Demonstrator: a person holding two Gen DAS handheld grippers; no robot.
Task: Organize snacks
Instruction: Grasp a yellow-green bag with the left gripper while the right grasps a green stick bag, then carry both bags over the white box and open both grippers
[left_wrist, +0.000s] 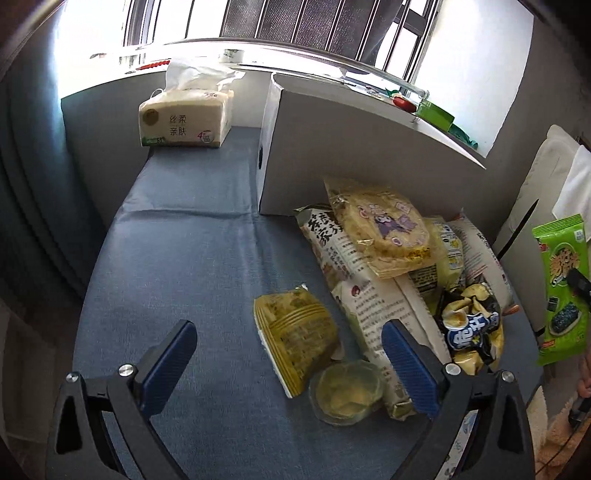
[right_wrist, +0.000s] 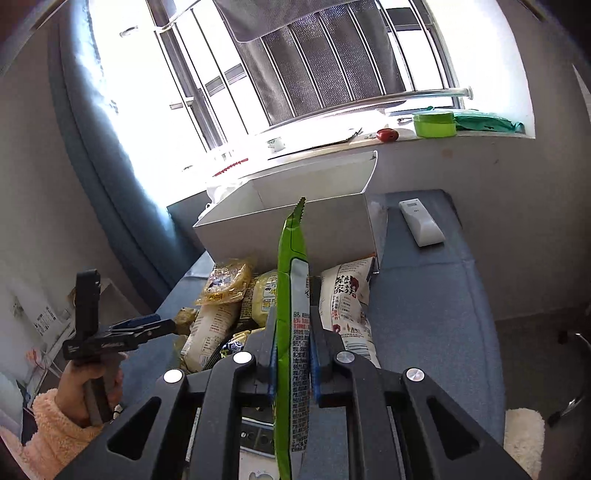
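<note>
A blue cloth covers the tabletop (left_wrist: 192, 258), which runs back to a window sill. On it, toward the back, stands an open white cardboard box (left_wrist: 332, 147), and in the right wrist view its hollow inside (right_wrist: 295, 206) faces up.

Just in front of the box lies the snack pile (left_wrist: 399, 266): a long white noodle bag (left_wrist: 362, 295) with dark Chinese lettering, a clear pack of yellow cakes (left_wrist: 384, 229) lying on top of it, and a black and yellow chip bag (left_wrist: 472, 325) at the near right. A yellow-green wrapped packet (left_wrist: 295, 339) lies apart on the cloth just left of the pile, with a small clear cup (left_wrist: 347, 391) touching its near end. A pack of tissues (left_wrist: 184, 122) sits at the far left corner. A white remote (right_wrist: 421, 221) rests on the cloth to the right of the box.

The right tongs (right_wrist: 291, 354) are closed on a green seaweed snack bag (right_wrist: 291, 295), pinching it edge-on so it stands upright above the pile, its serrated tip in line with the box's front wall. The same bag (left_wrist: 561, 288) shows at the right edge of the left wrist view.

The left tongs (left_wrist: 288, 369) are spread wide and hold nothing, hovering low over the yellow-green packet and the cup. In the right wrist view the left tongs (right_wrist: 147, 325) point level toward the pile, gripped by a hand (right_wrist: 88, 387) in a fuzzy peach sleeve.
</note>
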